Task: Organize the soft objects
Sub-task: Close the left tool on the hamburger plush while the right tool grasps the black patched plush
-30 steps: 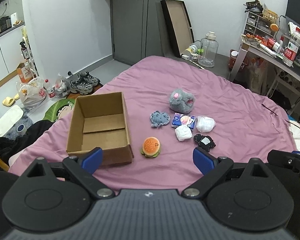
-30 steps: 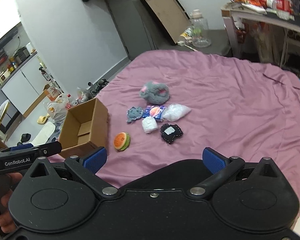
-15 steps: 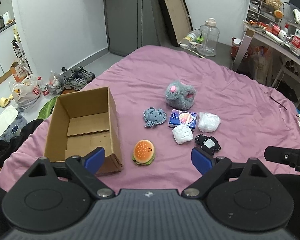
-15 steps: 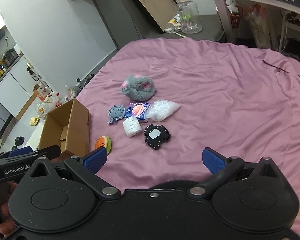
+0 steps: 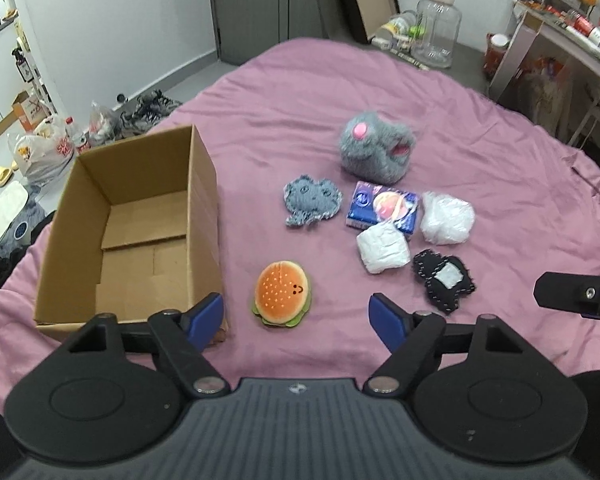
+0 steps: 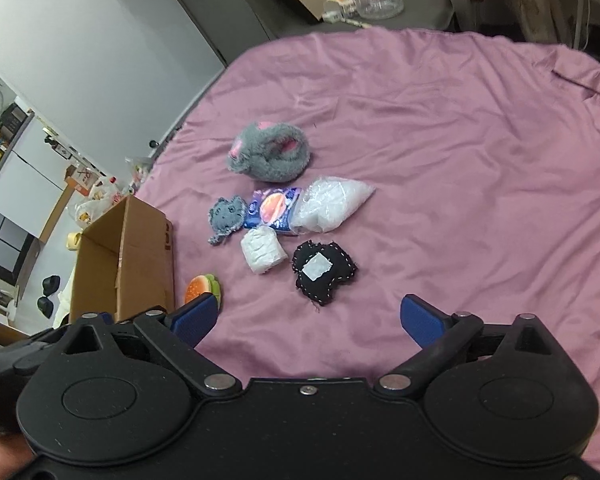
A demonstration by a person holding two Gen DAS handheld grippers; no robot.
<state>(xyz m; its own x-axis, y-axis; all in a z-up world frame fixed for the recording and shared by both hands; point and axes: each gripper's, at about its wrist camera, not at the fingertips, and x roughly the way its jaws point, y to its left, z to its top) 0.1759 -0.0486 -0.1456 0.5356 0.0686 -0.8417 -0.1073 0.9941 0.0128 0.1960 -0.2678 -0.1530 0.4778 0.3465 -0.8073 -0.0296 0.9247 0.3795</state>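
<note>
Since everything laid out on the bed (image 5: 480, 128) is plush or wrapped padding, I judge each piece light, squashy and unbreakable, best pinched across its thickest middle so the pads sink in rather than slide off. Nearest is the burger plush (image 5: 283, 293), lying just ahead of the left gripper (image 5: 296, 314), between its widely parted, empty fingers, with the open cardboard box (image 5: 202, 200) just to its left. Ahead of the right gripper (image 6: 308, 318), equally wide and empty, lies the black stitched pad (image 6: 324, 270), with the white wrapped bundle (image 6: 263, 255) slightly left and the grey fluffy toy (image 6: 270, 157) farther beyond.
</note>
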